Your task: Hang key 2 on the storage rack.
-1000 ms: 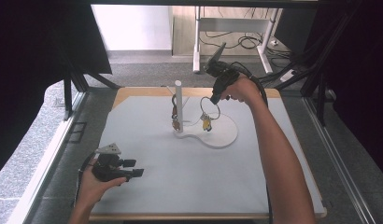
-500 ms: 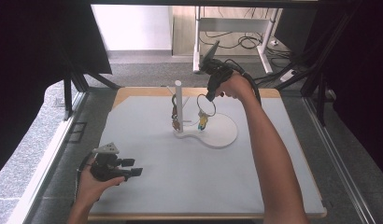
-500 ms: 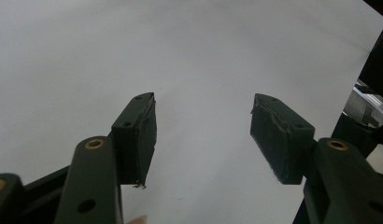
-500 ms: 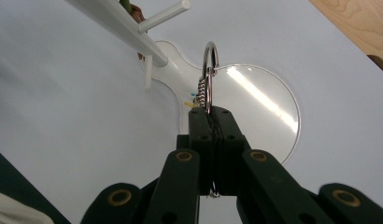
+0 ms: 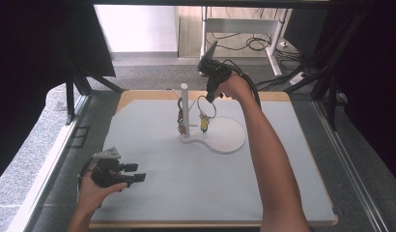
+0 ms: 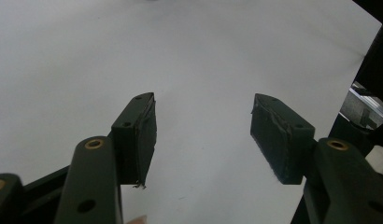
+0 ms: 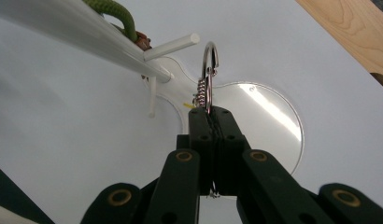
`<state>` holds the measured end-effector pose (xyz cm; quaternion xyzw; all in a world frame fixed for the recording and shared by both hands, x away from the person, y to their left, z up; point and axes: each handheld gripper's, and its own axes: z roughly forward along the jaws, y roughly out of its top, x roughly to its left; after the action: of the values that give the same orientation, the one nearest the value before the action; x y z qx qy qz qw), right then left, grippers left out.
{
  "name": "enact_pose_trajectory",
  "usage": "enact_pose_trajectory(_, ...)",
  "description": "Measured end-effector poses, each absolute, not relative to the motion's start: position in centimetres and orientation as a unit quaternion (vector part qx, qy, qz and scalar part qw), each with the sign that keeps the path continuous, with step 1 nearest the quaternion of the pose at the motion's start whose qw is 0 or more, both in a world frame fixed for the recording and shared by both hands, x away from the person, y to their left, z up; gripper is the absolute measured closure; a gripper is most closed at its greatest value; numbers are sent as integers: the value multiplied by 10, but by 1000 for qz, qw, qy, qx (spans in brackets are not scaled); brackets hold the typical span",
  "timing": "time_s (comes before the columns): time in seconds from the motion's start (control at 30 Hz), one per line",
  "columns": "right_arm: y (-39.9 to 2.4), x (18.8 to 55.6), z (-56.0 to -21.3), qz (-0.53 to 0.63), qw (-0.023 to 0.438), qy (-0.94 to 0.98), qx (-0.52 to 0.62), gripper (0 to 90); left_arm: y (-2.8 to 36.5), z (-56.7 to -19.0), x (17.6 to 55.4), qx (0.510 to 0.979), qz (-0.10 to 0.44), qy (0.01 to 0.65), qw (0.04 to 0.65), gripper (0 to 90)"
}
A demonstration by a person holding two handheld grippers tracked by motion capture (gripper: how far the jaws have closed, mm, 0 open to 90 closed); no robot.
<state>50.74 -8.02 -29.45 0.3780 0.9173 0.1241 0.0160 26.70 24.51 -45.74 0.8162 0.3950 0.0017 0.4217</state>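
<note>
High view: a white mat [image 5: 196,193] is spread over the table, and a white stand [image 5: 184,112] with pegs is set on its far half. The right gripper [image 5: 209,98] is held up beside the post, jaws clamped tight on a metal key ring [image 7: 209,77] with little charms hung below it. The ring is seen just next to a peg [image 7: 172,46]; contact can't be made out. The left gripper [image 5: 136,173] is kept low at the near-left corner, jaws spread apart, nothing gripped.

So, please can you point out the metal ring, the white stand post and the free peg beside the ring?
metal ring [image 7: 209,70], right gripper view, on its curved top above the shut claw.
white stand post [image 5: 185,108], high view, mid-height of the upright.
free peg [image 7: 173,46], right gripper view, middle of the short rod.
</note>
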Motion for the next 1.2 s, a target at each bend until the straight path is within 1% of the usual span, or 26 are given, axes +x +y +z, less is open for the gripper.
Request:
enact_pose_trajectory(0.33,-70,510,-298,128,21,918,376,884,241,-455,266,822,1,384,420,410)
enact_pose_trajectory(0.6,-65,504,-298,144,5,920,364,884,239,-456,266,823,-2,385,418,408)
enact_pose_trajectory(0.83,-64,501,-309,160,-19,917,364,883,238,-455,265,824,-1,385,416,407)
enact_pose_trajectory(1.2,-61,497,-323,159,-34,921,354,873,235,-459,266,827,-3,384,411,407)
